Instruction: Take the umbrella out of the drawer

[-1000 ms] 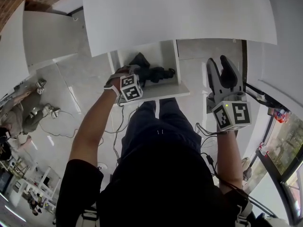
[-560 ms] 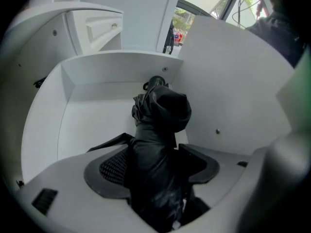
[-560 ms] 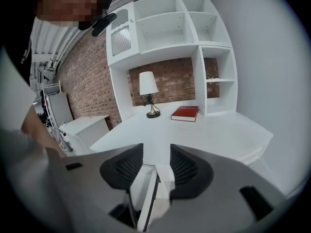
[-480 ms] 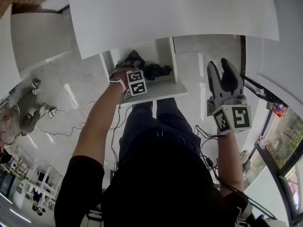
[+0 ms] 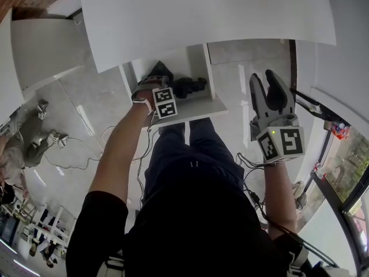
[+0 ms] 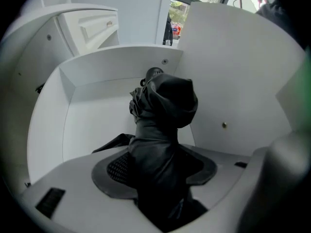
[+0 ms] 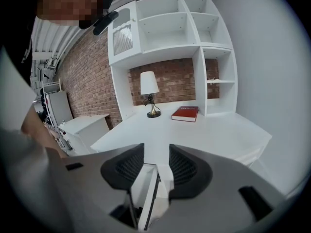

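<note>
1. Reaching steeply down into the open drawer (image 5: 193, 111), the left tool (image 6: 158, 168) straddles the black folded umbrella (image 6: 164, 123), which lies on the drawer floor right beneath it.
2. The umbrella's long axis runs away from that tool toward the drawer's far wall, so the jaws cross it at its width, near one end.
3. The left jaws are closing with the fabric bundle between the pads. I judge that they have no firm squeeze on it yet.
4. The right tool (image 5: 264, 85) hangs well apart, right of the drawer. Its jaws are closing slightly on nothing, so the left hand is plainly nearer.
5. A red book (image 7: 185, 113) on the desk (image 7: 221, 137) carries a cover title too small to read. The tools' cubes show only square markers.
</note>
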Action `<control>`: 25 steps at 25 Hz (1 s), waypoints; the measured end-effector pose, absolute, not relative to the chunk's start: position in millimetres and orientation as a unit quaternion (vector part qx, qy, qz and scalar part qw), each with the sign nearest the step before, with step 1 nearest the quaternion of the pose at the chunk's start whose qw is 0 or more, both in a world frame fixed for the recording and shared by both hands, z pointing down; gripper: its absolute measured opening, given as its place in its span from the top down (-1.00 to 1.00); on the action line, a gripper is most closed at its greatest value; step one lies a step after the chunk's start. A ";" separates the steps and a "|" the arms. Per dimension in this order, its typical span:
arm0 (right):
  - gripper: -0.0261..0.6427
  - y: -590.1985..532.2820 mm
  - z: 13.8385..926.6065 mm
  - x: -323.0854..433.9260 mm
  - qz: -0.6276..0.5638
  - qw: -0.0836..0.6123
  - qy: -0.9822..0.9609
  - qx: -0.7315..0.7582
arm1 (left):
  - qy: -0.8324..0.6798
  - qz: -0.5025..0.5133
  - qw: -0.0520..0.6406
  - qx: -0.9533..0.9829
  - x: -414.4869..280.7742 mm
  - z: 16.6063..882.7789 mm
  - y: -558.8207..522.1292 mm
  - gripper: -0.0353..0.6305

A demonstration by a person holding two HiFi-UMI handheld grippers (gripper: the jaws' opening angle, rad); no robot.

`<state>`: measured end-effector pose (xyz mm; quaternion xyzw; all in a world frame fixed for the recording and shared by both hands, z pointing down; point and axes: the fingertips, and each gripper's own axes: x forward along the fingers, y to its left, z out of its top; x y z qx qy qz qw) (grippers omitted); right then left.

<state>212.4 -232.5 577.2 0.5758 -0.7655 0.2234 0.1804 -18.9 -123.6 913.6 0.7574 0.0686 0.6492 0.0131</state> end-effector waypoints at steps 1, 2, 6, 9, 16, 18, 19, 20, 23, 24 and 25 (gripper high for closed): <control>0.45 -231.8 575.6 211.5 0.223 0.182 -0.765 0.576 | 0.057 0.643 0.018 0.763 -19.5 908.9 -124.0 0.12; 0.45 -231.6 573.8 210.6 0.222 0.184 -0.765 0.576 | 0.043 0.636 0.026 0.770 -20.2 903.0 -125.3 0.13; 0.47 -230.6 560.4 202.8 0.214 0.173 -0.769 0.577 | -0.008 0.609 0.034 0.792 -27.3 868.2 -137.8 0.13; 0.48 -222.5 542.8 190.6 0.200 0.163 -0.774 0.578 | -0.040 0.596 0.014 0.802 -34.6 838.1 -141.6 0.13; 0.51 -210.4 493.7 176.7 0.176 0.129 -0.780 0.586 | -0.090 0.566 -0.031 0.819 -28.7 754.6 -155.5 0.13; 0.51 -202.8 478.3 171.2 0.166 0.124 -0.783 0.587 | -0.097 0.556 -0.039 0.825 -29.7 728.2 -153.7 0.13; 0.51 -199.5 470.8 170.6 0.160 0.120 -0.784 0.588 | -0.102 0.550 -0.043 0.828 -29.2 714.6 -154.4 0.13; 0.51 -197.5 463.0 171.4 0.153 0.115 -0.785 0.590 | -0.108 0.543 -0.050 0.831 -28.0 700.4 -157.8 0.13; 0.51 -194.0 437.6 176.6 0.132 0.094 -0.784 0.599 | -0.131 0.526 -0.081 0.836 -25.9 656.8 -170.6 0.13; 0.51 -192.1 428.7 177.5 0.125 0.088 -0.784 0.602 | -0.137 0.522 -0.092 0.837 -26.4 641.9 -172.6 0.13; 0.51 -190.3 419.6 177.4 0.119 0.083 -0.783 0.605 | -0.142 0.518 -0.104 0.837 -27.2 627.3 -174.3 0.13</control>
